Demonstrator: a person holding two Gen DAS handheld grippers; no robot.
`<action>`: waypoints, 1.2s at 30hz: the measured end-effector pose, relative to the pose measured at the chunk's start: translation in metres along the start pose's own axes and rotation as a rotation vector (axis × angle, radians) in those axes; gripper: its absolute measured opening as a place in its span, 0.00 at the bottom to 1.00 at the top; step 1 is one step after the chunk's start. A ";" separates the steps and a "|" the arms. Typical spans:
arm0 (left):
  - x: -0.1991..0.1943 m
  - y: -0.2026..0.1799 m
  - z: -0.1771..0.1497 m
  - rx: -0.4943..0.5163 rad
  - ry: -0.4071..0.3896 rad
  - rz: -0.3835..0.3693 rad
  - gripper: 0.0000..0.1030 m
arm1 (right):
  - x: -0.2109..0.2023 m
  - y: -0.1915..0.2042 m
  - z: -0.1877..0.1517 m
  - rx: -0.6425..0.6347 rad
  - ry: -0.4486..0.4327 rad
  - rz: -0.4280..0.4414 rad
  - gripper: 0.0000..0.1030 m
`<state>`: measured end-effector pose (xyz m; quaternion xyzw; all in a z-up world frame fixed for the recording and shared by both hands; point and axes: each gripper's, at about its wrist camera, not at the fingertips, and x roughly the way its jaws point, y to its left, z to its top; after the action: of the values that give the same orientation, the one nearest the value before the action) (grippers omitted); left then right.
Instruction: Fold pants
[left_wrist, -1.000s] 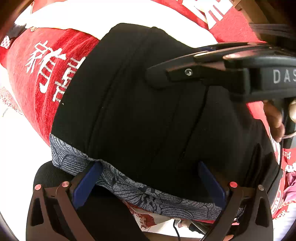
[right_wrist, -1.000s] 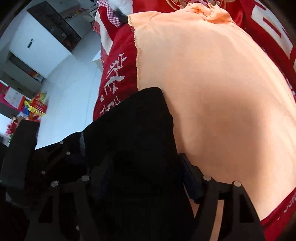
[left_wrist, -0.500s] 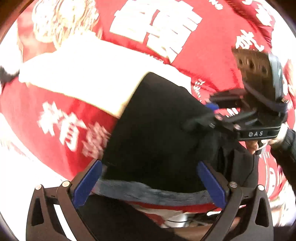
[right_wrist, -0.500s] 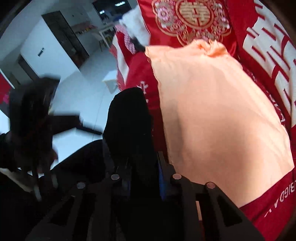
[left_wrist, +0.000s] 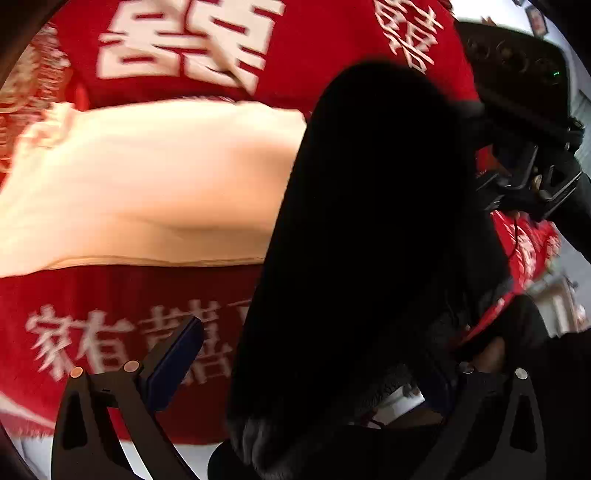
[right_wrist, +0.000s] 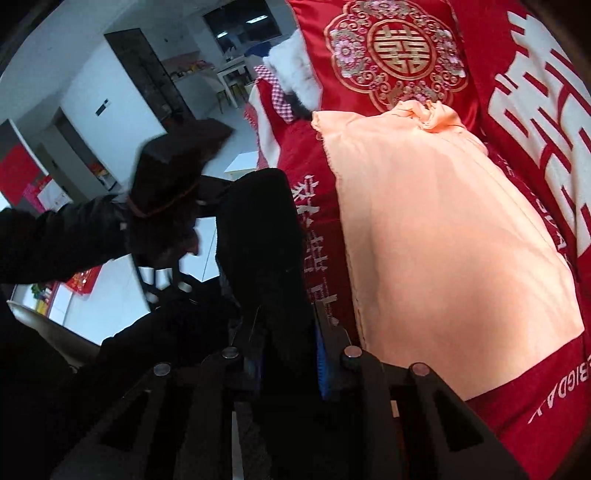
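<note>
The black pants (left_wrist: 369, 240) hang bunched in a tall dark column above the red bedspread (left_wrist: 184, 48). My right gripper (right_wrist: 286, 325) is shut on a fold of the pants (right_wrist: 258, 229), with the blue pad (right_wrist: 320, 354) pressed against the cloth. My left gripper (left_wrist: 310, 350) stands wide open. Its left blue pad (left_wrist: 173, 362) is clear of the fabric, and its right finger is mostly hidden behind the pants. In the left wrist view the right gripper's body (left_wrist: 524, 173) shows at the upper right, against the pants.
A peach cloth (right_wrist: 443, 240) lies flat on the bedspread, also visible as the peach cloth (left_wrist: 147, 184) left of the pants. A red cushion with a gold emblem (right_wrist: 399, 48) sits behind it. The bed's edge drops to a white floor (right_wrist: 110, 291); a dark sleeve (right_wrist: 66, 236) crosses there.
The right gripper has closed on the pants and lifted them off the bed. The left gripper has rolled and risen; the pants now hang narrow between its open fingers.
</note>
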<state>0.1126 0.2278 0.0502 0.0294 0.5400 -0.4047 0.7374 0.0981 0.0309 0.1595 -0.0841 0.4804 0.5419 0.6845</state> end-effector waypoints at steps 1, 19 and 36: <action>0.004 0.002 0.002 -0.008 0.010 -0.034 1.00 | 0.000 0.003 -0.001 -0.008 0.006 0.004 0.22; 0.032 -0.018 -0.008 -0.117 0.130 0.096 0.33 | 0.015 -0.034 0.006 0.204 0.016 -0.151 0.40; 0.000 -0.072 0.014 -0.095 0.118 0.179 0.21 | 0.062 0.020 -0.142 -0.050 0.342 -0.511 0.60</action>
<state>0.0783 0.1728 0.0843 0.0664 0.5962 -0.3086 0.7382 -0.0019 -0.0105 0.0466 -0.3091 0.5386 0.3417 0.7054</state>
